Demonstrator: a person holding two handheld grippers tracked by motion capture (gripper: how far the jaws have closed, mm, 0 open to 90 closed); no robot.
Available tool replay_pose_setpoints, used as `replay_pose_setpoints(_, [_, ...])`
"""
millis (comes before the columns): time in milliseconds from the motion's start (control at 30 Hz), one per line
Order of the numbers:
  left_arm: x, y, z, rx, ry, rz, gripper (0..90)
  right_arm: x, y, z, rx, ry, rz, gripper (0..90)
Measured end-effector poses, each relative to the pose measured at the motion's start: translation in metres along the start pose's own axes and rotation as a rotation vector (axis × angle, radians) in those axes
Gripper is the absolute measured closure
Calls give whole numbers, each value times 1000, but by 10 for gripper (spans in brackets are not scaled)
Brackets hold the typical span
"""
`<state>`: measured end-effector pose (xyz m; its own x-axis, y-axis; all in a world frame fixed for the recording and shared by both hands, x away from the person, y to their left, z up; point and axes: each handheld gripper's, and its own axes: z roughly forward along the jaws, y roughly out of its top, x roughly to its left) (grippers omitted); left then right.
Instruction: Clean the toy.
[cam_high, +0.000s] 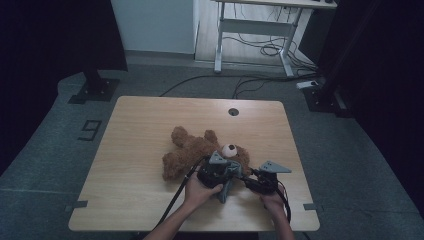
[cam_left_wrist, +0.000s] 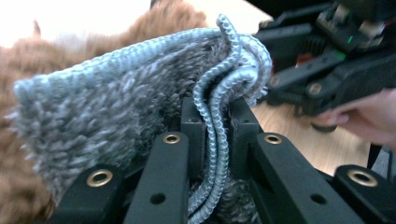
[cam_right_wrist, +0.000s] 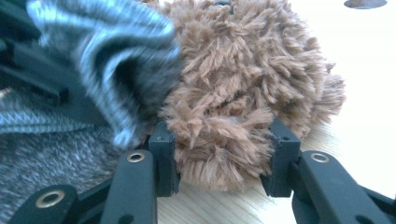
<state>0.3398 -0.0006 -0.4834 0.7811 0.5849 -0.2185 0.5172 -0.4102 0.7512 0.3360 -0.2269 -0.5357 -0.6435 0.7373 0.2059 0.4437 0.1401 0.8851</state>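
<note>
A brown teddy bear lies on the wooden table, its head with the pale muzzle towards the right. My left gripper is shut on a folded edge of a grey knitted garment, right beside the bear's head. In the left gripper view the jaws pinch the knit's ribbed hem, with brown fur behind it. My right gripper is shut on a furry rounded part of the bear. Its pads press into the fur from both sides. The knit hangs to the left.
A round cable hole sits near the table's far edge. The table's front edge is just under the person's hands. Beyond the table stand a white desk frame, floor cables and a black stand base.
</note>
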Motion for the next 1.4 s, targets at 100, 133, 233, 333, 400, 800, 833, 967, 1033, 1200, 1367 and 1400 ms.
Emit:
replay_pose_setpoints(100, [4,-9,-4,1,5,-13,795,0,0,0,-2,0,-1,564])
replay_pose_setpoints(133, [7,-16,-9,-7,13,-25,794,0,0,0,0,-4,-8,564])
replay_pose_setpoints(233, [13,-25,-22,-22,43,-27,794,0,-1,-1,1,-1,-12,563])
replay_pose_setpoints(333, [22,-31,-37,-36,63,-37,792,0,-1,-1,0,2,-16,563])
replay_pose_setpoints(400, [25,-33,-42,-38,68,-43,791,0,-1,-1,-1,2,-17,562])
replay_pose_setpoints(800, [73,-52,-113,-137,180,-129,789,-1,-2,-1,-10,4,-15,561])
replay_pose_setpoints(833, [73,-52,-113,-137,180,-129,790,-1,-2,-1,-10,4,-15,561])
replay_pose_setpoints(967, [75,-39,-125,-167,181,-121,790,0,-2,-1,-11,-4,-18,560])
replay_pose_setpoints(1033, [71,-29,-124,-175,179,-104,791,0,-2,-1,-10,-3,-15,561])
replay_pose_setpoints(1200, [60,6,-102,-182,146,-71,793,0,-3,-1,-13,-5,-12,561])
replay_pose_setpoints(1367, [44,33,-75,-189,126,-28,794,0,-3,-1,-11,-4,-15,560])
replay_pose_setpoints(1400, [42,38,-70,-191,130,-23,794,0,-3,-1,-11,-4,-15,560])
